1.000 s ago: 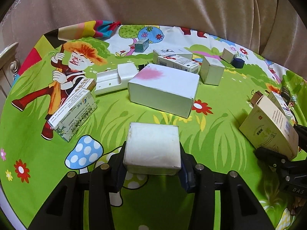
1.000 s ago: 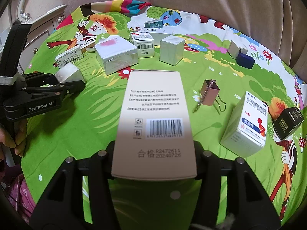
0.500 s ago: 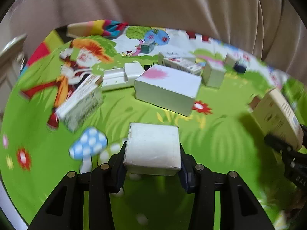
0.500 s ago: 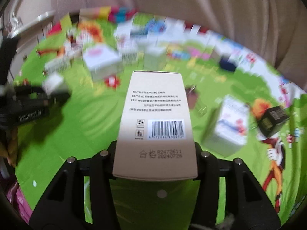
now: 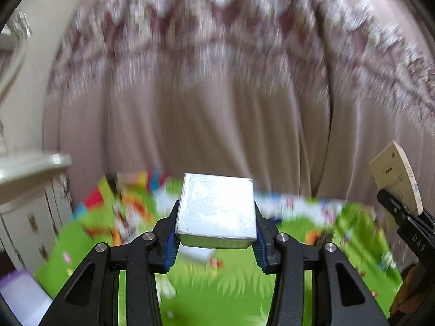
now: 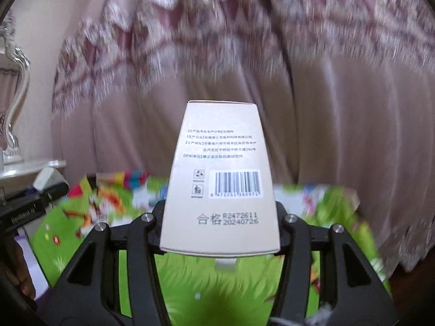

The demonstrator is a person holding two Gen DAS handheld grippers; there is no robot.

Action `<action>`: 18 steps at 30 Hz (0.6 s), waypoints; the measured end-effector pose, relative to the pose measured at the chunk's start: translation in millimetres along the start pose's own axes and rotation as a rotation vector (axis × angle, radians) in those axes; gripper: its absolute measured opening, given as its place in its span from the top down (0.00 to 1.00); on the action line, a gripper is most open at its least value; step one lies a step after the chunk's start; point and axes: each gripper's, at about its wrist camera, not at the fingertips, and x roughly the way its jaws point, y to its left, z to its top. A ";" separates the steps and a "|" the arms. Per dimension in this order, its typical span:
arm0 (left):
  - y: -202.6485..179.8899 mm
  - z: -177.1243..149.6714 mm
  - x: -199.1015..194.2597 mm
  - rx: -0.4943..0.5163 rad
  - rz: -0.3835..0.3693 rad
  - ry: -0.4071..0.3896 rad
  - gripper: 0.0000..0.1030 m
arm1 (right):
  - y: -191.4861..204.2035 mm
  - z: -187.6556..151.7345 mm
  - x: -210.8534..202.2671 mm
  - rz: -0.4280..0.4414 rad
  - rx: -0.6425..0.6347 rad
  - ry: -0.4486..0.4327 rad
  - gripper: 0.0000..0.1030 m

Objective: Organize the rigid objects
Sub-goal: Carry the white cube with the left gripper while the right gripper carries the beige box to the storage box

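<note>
My left gripper is shut on a small white box and holds it well above the table. My right gripper is shut on a tall beige carton with a barcode and printed text. That carton also shows at the right edge of the left wrist view, held in the right gripper's black fingers. The left gripper with the white box shows at the left of the right wrist view. The other boxes on the table are blurred.
The table with its green cartoon cloth lies low in both views, blurred. A pinkish patterned curtain fills the background. A white cabinet stands at the left, with a silver ornament on it.
Both grippers have lifted and tilted up with their boxes. The views now face the curtain, and the table has dropped to the bottom. Both grips are unchanged.
</note>
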 end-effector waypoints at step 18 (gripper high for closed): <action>63.6 -19.8 -44.7 -0.091 0.100 0.110 0.55 | 70.4 7.4 -22.5 0.245 -0.061 0.033 0.46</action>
